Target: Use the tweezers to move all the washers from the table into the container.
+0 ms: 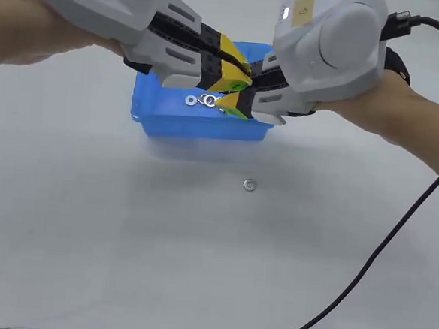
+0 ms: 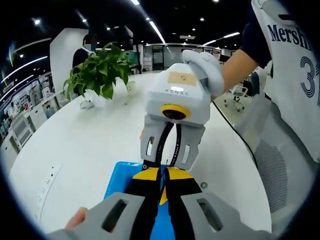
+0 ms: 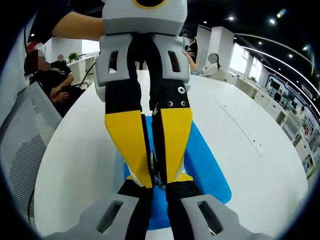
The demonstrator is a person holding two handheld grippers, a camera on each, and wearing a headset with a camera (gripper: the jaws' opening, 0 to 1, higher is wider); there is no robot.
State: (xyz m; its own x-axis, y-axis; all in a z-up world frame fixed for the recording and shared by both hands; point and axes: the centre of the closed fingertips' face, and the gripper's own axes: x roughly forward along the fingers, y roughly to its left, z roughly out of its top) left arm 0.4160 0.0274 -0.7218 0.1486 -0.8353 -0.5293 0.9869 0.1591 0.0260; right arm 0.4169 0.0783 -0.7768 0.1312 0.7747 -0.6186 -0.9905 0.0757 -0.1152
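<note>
Head view: left gripper [image 1: 239, 72], right gripper [image 1: 241, 95] near-closed, hold unclear; one washer [image 1: 249, 185] on table [image 1: 86, 238].

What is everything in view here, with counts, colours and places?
container: one, blue, on the table under both claws.
washers: at least two, silver, inside the container, others possibly hidden by the claws.
loose washer: one, silver, on the table in front of the container, apart from it.
table: one, white.
cable: one, black, trailing over the table's right side.
potted plant: one, green, on the far part of the table.
office chair: one, grey mesh, beside the table.
left claw: one, yellow-tipped, over the container, tips close together.
right claw: one, yellow-tipped, facing the left claw, nearly touching it.
</note>
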